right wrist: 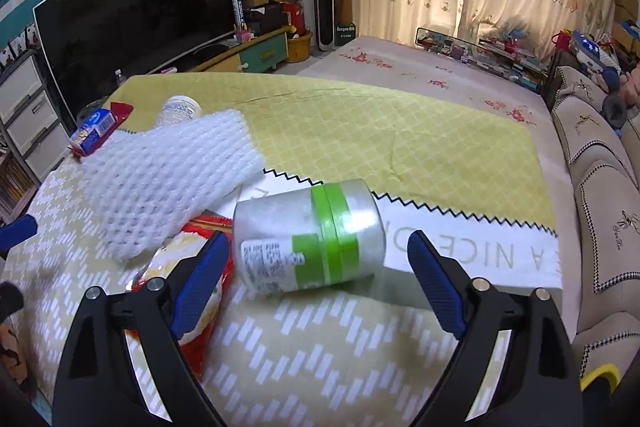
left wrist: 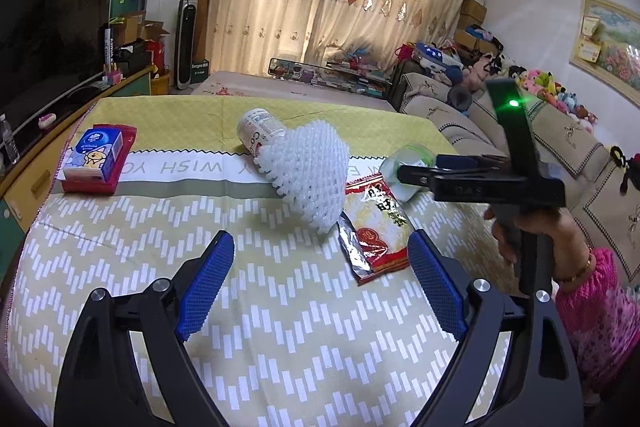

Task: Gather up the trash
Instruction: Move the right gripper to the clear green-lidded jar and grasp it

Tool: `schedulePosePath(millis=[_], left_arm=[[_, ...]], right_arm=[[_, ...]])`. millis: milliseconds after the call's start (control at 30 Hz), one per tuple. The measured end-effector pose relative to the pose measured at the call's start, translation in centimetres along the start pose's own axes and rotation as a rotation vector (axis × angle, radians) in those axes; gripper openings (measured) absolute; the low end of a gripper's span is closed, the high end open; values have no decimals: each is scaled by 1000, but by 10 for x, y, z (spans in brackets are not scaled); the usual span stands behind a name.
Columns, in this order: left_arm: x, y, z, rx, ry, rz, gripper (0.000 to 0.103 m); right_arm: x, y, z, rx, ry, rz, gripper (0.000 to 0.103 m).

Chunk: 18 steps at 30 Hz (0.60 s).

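On patterned tablecloth (left wrist: 280, 327): trash, w/ TV (right wrist: 132, 27) nearby

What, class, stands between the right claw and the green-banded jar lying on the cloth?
Nothing visible. The right claw is open, and the jar lies on its side just ahead of the gap. The foam net and snack wrapper sit to its left, off that line.
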<state>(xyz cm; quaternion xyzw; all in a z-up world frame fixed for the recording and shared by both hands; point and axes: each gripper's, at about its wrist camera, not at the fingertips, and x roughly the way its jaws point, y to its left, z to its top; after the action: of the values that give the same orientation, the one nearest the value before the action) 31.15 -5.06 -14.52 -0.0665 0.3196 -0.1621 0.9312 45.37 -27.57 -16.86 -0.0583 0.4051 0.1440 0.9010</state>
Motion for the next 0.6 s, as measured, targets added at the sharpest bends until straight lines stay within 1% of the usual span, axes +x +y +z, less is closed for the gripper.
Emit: schedulePosePath(millis=[100, 167, 233, 467, 600], left_arm=[[2, -1, -1, 1, 5, -6, 87], [3, -2, -1, 0, 8, -11, 87], [4, -4, -1, 1, 11, -16, 87], [6, -4, -2, 12, 16, -17, 87], [7, -6, -3, 20, 18, -19, 87]], right_arm=[[8, -1, 0, 6, 8, -6, 86], [11, -1, 1, 16, 14, 3, 76], [12, 0, 1, 19, 17, 26, 71], [5, 3, -5, 20, 20, -12, 71], [-13, 2, -7, 41, 16, -42, 71]])
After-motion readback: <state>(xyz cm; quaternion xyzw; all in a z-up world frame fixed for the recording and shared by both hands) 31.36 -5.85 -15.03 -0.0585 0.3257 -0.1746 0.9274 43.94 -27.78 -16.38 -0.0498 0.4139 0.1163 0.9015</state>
